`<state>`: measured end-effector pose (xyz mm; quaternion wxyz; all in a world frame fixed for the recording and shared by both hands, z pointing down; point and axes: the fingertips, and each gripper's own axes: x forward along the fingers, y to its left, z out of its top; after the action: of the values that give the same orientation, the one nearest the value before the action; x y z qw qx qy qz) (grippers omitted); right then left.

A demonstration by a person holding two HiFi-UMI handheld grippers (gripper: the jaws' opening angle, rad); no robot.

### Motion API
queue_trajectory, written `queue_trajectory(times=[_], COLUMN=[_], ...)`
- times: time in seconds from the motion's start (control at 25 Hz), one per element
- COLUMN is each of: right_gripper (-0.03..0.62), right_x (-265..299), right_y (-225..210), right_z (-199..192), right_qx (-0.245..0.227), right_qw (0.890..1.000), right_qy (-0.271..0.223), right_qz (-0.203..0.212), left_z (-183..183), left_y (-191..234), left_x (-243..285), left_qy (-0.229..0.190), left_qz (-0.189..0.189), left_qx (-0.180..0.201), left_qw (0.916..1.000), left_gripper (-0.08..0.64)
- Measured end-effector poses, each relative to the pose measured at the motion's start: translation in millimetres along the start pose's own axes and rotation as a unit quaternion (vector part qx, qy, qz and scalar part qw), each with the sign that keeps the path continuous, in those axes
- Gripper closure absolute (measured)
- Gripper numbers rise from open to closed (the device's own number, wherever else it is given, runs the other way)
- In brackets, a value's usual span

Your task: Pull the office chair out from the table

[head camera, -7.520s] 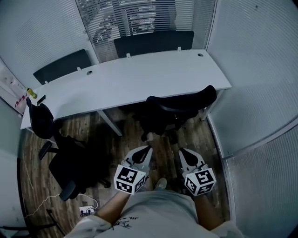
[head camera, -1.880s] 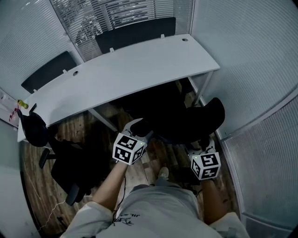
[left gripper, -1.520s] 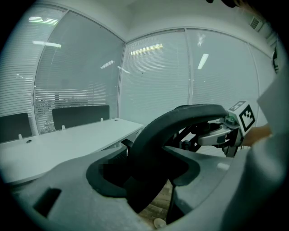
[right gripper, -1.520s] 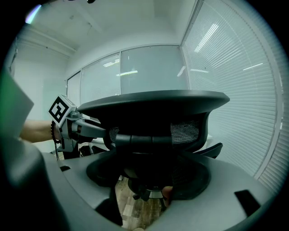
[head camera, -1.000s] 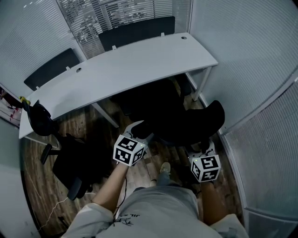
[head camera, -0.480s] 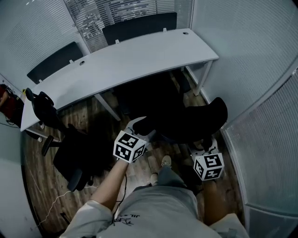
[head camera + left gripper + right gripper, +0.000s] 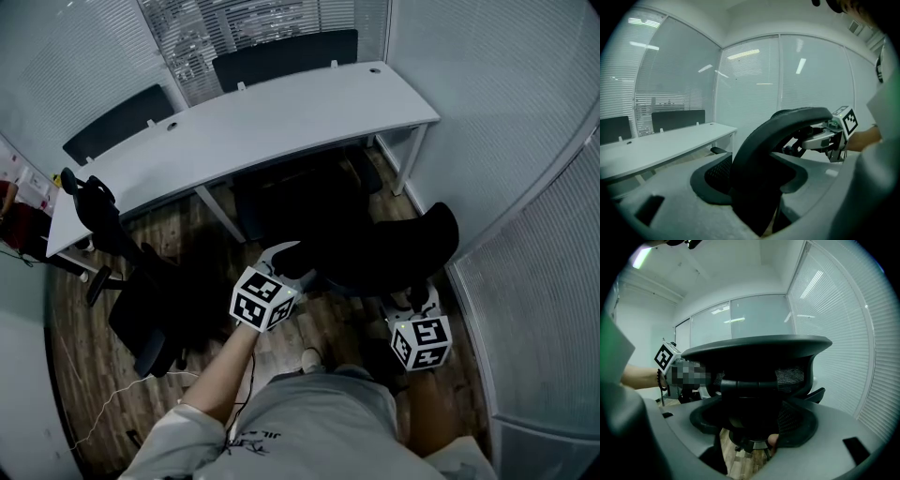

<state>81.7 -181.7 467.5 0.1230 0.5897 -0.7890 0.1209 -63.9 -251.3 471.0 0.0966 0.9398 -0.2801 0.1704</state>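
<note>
The black office chair stands off the white desk, with its curved backrest toward me. My left gripper is shut on the backrest's left edge, and its marker cube sits just below. My right gripper is shut on the backrest's lower right side. In the left gripper view the backrest fills the gap between the grey jaws of the left gripper, and the right gripper shows beyond it. In the right gripper view the chair sits between the jaws of the right gripper.
A second black chair stands at the left by the desk's end. Glass walls with blinds close in on the right and behind. Dark screens line the desk's far side. A white cable lies on the wooden floor, and my shoe is below the chair.
Seconds ago the chair stood at the desk with both grippers free; now both are shut on its backrest and it stands away from the desk. Over the last second it barely moved.
</note>
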Motion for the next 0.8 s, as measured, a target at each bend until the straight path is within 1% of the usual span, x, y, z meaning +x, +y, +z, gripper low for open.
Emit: queue_trajectory(times=[0.36, 0.8], right_gripper=[0.318, 0.318], right_x=[-35, -69], right_y=[-21, -39], right_z=[-13, -28], right_qx=[-0.004, -0.014], right_qw=[1.0, 0.999], right_qy=[0.002, -0.005], right_qz=[0.015, 0.04], left_z=[-5, -12], left_y=[-49, -94], left_x=[9, 11], left_qy=[0.008, 0.007], left_qz=[0.004, 0.03], left_qx=[0.002, -0.002], left_qw=[1.0, 0.9995], left_gripper=[0.321, 0.322])
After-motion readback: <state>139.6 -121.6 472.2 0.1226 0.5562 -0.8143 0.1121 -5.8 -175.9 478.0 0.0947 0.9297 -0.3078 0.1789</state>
